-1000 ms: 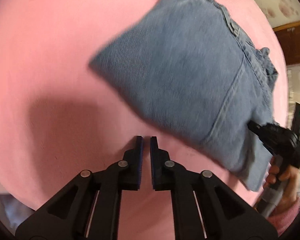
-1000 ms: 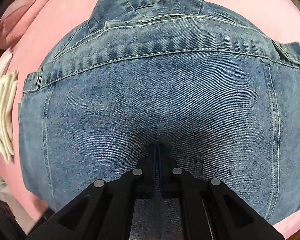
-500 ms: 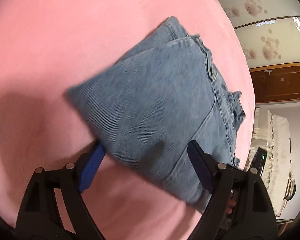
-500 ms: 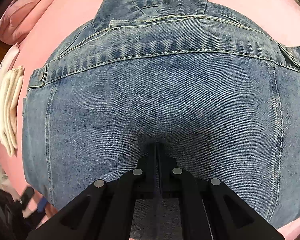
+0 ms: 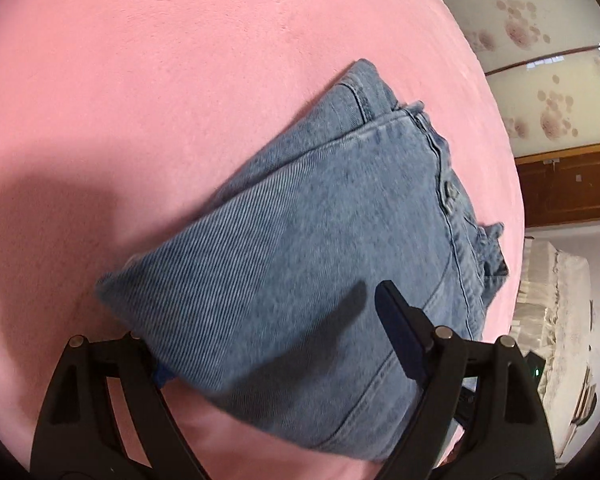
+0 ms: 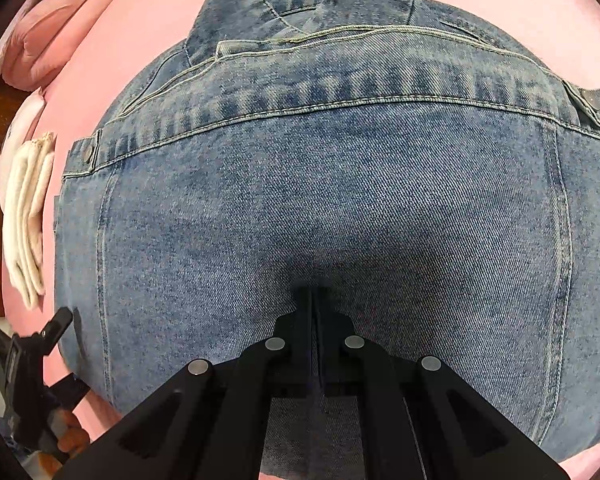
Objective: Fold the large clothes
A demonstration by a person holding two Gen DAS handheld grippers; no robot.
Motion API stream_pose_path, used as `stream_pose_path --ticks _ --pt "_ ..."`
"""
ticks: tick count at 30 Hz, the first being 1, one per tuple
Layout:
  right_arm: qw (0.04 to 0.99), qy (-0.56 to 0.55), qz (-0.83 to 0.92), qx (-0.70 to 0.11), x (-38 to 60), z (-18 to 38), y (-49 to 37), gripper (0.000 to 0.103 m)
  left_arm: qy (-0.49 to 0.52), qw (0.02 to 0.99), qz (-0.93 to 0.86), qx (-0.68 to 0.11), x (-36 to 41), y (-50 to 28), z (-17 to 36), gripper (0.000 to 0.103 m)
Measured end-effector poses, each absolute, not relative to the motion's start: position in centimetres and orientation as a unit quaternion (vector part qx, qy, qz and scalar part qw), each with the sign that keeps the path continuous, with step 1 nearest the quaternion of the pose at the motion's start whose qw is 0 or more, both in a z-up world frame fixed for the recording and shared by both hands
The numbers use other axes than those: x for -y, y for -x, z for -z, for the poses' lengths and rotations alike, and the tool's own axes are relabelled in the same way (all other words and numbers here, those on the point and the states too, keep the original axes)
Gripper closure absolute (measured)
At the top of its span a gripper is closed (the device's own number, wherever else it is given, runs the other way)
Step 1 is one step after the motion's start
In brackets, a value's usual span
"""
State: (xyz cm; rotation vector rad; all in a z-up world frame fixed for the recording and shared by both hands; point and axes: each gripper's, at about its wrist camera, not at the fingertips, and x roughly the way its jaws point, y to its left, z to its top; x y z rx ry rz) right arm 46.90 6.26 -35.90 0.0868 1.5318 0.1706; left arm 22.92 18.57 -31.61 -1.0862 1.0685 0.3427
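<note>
Jeans, folded, lying mid-frame on pink bed: left gripper, shut a second ago, now straddling lower-left corner with jaws wide apart, right gripper staying clamped on denim, suggesting another fold or lift is starting.

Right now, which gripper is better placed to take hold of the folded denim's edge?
Left. The left gripper is open, straddling the near edge of the folded denim garment on the pink bed. The right gripper is shut, its tips against the middle of the garment.
</note>
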Motion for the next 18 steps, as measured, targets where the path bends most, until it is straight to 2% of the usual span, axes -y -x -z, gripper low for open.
stream_pose_path --ticks 15,18 --pt "0.72 -0.073 -0.06 -0.687 -3.5 34.7 -45.8 0.1 0.459 0.72 -0.132 -0.503 -18.0 -23.5 31.5 0.021" --pt "0.721 -0.067 -0.059 -0.687 -3.2 34.5 -45.8 0.1 0.451 0.723 -0.122 -0.508 -17.8 -22.9 31.4 0.027"
